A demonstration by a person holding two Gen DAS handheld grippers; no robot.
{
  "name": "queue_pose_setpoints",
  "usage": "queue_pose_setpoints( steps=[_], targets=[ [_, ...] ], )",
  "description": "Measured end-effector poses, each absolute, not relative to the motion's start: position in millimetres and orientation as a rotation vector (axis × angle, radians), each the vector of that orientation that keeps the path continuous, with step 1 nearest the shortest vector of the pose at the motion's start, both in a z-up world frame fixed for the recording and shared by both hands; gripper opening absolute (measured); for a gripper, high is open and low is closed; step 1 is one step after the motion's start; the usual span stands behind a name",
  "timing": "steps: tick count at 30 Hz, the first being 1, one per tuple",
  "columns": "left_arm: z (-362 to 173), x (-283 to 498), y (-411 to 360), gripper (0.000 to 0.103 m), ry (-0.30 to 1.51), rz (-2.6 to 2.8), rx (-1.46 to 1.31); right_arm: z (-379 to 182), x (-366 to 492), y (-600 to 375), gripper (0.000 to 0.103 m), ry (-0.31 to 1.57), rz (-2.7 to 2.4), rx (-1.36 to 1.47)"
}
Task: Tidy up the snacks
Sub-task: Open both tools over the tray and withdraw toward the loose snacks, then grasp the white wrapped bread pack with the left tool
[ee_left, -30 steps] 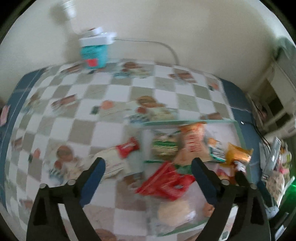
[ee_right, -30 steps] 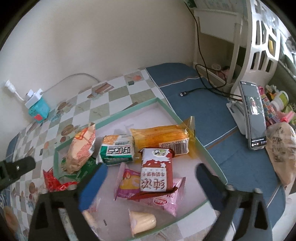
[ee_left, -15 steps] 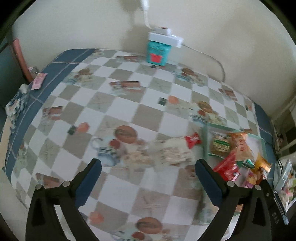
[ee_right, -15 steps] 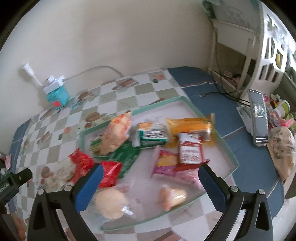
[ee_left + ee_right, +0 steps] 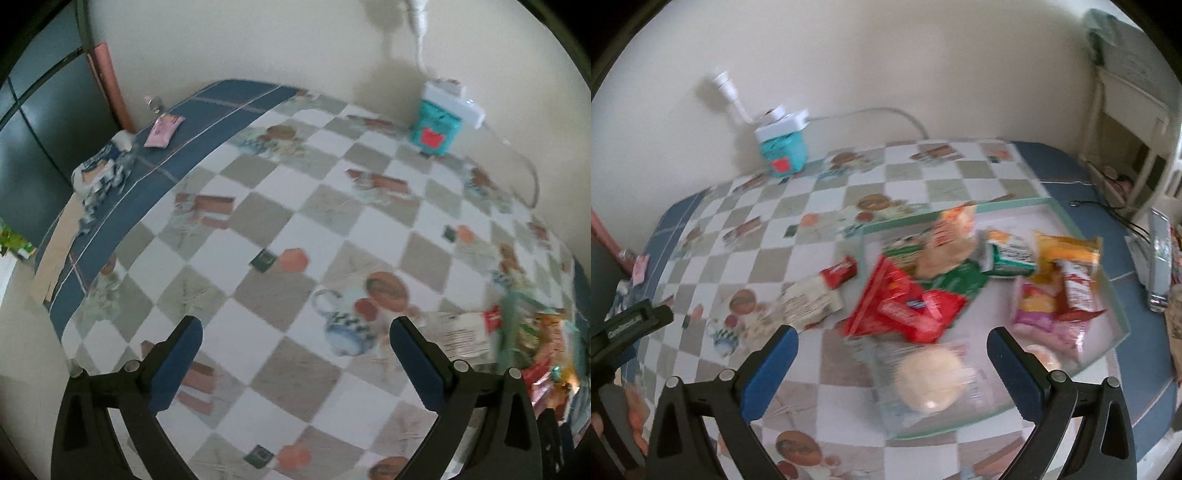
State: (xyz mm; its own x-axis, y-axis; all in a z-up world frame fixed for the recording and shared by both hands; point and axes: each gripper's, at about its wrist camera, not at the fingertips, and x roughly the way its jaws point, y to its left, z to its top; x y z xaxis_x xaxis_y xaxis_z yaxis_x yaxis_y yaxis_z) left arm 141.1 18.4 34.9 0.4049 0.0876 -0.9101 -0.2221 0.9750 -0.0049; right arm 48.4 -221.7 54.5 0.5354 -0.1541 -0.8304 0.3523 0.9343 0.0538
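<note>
Snacks crowd a shallow green-rimmed tray (image 5: 1082, 236) on the checked tablecloth (image 5: 827, 206) as we hold both grippers above the table, each with its jaws spread wide and nothing between them. One white packet with a red end (image 5: 816, 295) lies outside the tray, just beside its left rim, its long axis running diagonally from lower left to upper right in the right wrist view. A red packet (image 5: 908, 310) spills over the same rim next to it.

Our right gripper (image 5: 892, 369) looks down on the tray's near corner, where a pale round bun in clear wrap (image 5: 931, 380) sits between the finger lines; the stray white packet lies up and to the left of these jaws. Our left gripper (image 5: 295, 358) hangs over bare cloth, with that packet (image 5: 465, 332) off to the right of its right finger and the tray (image 5: 504, 332) at the far right edge. By our reading, the stray packet lies about as close to one hand as the other, with its narrow width the better line to close across.
</note>
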Motion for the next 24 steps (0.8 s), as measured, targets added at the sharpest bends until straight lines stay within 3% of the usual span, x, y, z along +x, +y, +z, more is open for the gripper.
queue_pose_setpoints(
  steps=[12,24],
  targets=[
    [14.3,145.8,51.5,0.101,1.198,0.276,-0.082,24.1,65.1,-170.8,0.103,1.037,-0.172,0.175],
    [-5.3,149.8,62.5,0.101,1.253,0.229,-0.156,22.0,65.4,-180.8,0.103,1.015,-0.154,0.174]
  ],
)
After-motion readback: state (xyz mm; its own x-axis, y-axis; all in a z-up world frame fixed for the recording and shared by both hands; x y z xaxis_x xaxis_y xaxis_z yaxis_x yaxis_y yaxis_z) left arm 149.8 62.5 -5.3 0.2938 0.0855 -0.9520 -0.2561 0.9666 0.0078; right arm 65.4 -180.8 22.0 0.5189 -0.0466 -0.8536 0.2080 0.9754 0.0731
